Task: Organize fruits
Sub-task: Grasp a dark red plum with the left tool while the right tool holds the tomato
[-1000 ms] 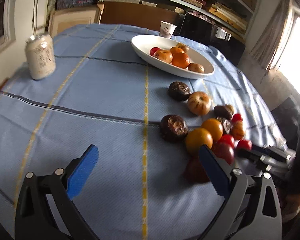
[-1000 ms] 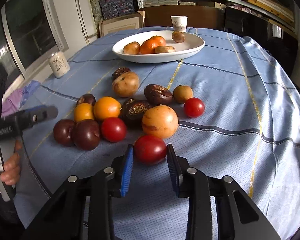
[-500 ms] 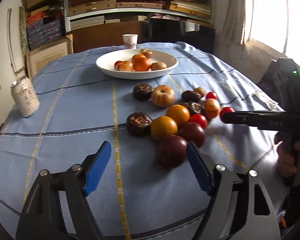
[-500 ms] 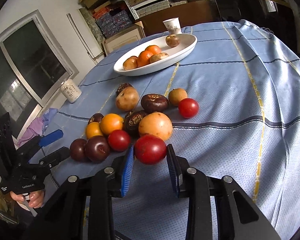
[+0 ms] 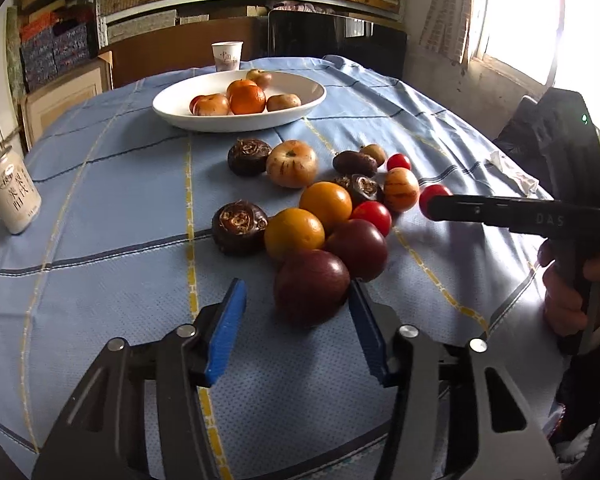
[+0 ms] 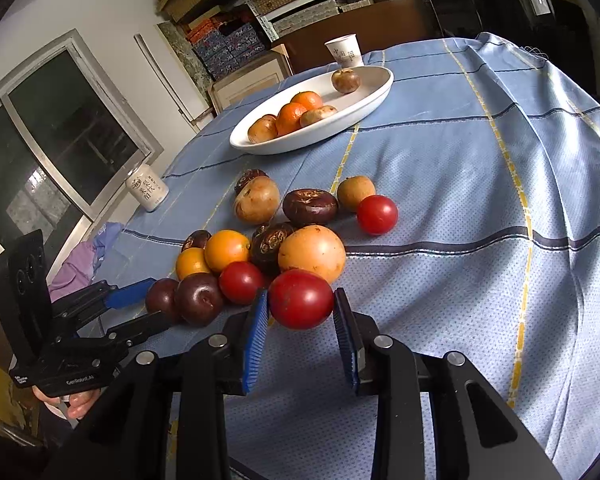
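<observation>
My left gripper (image 5: 296,330) has been closing in, jaws wide around the dark purple plum (image 5: 311,287), while my right gripper (image 6: 301,334) is holding the red tomato (image 6: 301,299) aloft; the white oval dish (image 5: 172,109) is carrying only five fruits, a dozen-odd still waiting on the cloth.

In the right wrist view, bare blue tablecloth (image 6: 480,184) fills the right half of the frame — an open lane up to the white oval ceramic bowl (image 6: 364,104). The tight cluster of loose fruit (image 6: 284,240) at centre left blocks a straight path on that side. A white paper cup (image 6: 343,51) stands just behind the bowl. In the left wrist view, a pale drink can (image 5: 12,192) stands alone at the left edge, with open cloth between it and the fruit.
</observation>
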Demonstrator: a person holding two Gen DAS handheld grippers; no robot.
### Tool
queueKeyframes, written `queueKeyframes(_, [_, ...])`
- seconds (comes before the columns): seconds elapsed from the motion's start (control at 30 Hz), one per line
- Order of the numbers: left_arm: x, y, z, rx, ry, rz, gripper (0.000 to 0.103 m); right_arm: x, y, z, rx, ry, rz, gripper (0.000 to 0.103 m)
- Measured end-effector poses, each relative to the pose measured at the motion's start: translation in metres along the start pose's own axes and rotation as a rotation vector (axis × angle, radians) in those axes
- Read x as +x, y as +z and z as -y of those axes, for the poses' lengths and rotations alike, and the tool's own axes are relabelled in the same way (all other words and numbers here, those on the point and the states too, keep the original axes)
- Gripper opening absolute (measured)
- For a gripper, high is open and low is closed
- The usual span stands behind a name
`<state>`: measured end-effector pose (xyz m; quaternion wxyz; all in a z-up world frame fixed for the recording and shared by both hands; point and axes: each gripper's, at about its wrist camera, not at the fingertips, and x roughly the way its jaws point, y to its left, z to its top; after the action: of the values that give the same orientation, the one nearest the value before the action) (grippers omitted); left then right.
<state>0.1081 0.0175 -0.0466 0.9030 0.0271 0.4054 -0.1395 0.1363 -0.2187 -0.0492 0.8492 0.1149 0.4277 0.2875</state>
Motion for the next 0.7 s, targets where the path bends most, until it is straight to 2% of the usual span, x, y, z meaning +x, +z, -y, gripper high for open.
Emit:
queueKeyframes(0.2, [0.0034,0.0014,0.005,0.033,0.001,-0.016,0.051,0.0004,-0.0003,0.0004,0.001,-0.003,-0.003,0.033])
queueKeyframes(0.23, [0.0031,0.0013,0.0056,0.036,0.0,-0.017,0.05,0.0006,-0.0003,0.0005,0.001,-0.003,-0.003,0.033])
queueKeyframes(0.3, [0.004,0.0013,0.0054,0.034,-0.005,-0.021,0.04,0.0006,-0.0002,0.0006,0.002,-0.004,-0.003,0.033])
queueKeyframes(0.37, [0.0035,0.0011,0.0042,0.028,-0.021,-0.017,0.038,0.0012,-0.0009,0.0012,0.005,-0.006,-0.006,0.033])
queueKeyframes(0.7, [-0.0036,0.0,-0.0027,-0.005,-0.036,0.02,0.038,0.0041,-0.0014,0.0006,0.005,-0.038,-0.018,0.033])
